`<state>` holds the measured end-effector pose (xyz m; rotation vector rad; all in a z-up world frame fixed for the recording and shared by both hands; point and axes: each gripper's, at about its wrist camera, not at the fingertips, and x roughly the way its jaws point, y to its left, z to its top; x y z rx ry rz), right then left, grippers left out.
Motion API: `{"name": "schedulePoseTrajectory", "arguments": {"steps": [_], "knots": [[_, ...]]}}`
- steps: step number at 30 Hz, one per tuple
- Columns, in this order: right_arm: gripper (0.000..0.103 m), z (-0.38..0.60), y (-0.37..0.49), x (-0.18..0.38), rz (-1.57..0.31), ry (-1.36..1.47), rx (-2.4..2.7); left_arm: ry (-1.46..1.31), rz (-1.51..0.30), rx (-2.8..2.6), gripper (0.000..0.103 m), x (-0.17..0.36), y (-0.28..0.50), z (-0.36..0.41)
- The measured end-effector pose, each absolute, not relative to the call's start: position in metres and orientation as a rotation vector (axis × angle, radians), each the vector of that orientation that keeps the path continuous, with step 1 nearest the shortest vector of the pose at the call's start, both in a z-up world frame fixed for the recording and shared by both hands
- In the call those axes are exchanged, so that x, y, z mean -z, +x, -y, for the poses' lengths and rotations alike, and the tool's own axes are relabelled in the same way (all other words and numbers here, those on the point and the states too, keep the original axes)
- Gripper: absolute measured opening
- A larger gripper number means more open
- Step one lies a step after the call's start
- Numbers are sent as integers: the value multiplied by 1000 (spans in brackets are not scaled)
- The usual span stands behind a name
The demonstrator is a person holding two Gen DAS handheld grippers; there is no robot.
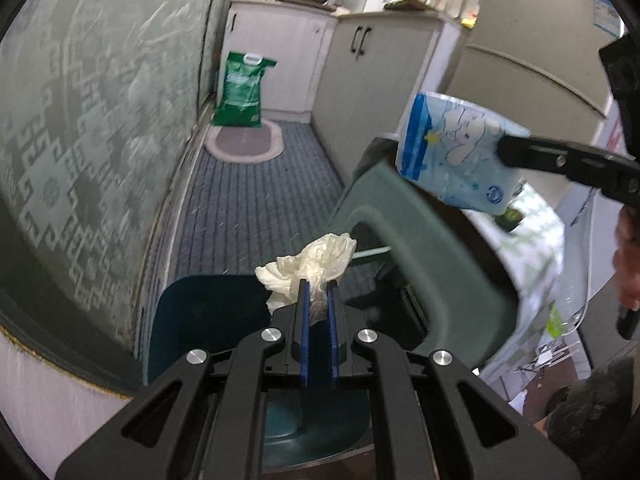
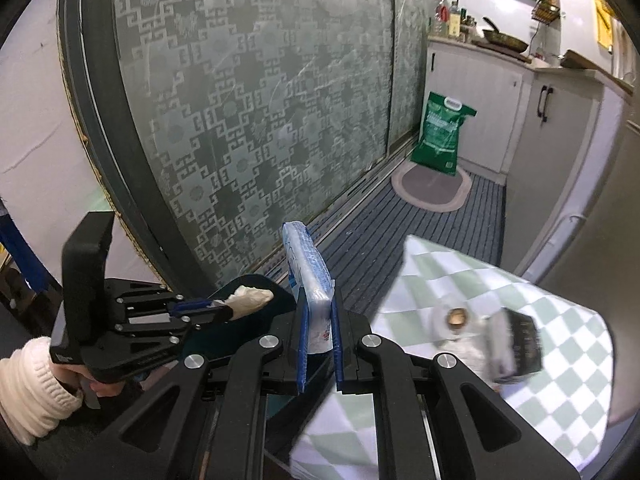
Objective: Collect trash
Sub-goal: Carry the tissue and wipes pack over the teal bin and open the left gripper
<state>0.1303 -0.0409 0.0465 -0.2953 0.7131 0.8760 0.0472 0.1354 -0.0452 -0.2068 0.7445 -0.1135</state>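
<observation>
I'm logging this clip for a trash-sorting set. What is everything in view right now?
crumpled glove: 1, cream, in left gripper
tissue pack: 1, blue-white, in right gripper
bin: 1, dark teal, below left gripper
chair: 1, grey-green, beside table
table: 1, green-white checked cloth, right
sack: 1, green, floor by cabinets
mat: 1, pinkish, under sack
left gripper: 1, black, shut
right gripper: 1, black, shut
</observation>
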Motion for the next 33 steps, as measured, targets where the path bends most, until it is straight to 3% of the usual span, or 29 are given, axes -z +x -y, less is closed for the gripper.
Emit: {"name": "schedulePoseTrajectory", "arguments": {"steps": [17,27,31,33], "knots": [[10,-48,114,16,-888,-390,-888,-198,-994,52,9,135,50,-168],[10,-65,118,39,-954,-408,-863,-190,-1071,59,9,161,50,-173],[10,-70,121,50,-980,-415,-847,-159,-1067,55,21,160,53,-170],[10,-71,122,54,-987,-422,-840,-164,-1049,58,38,156,51,-170]]}}
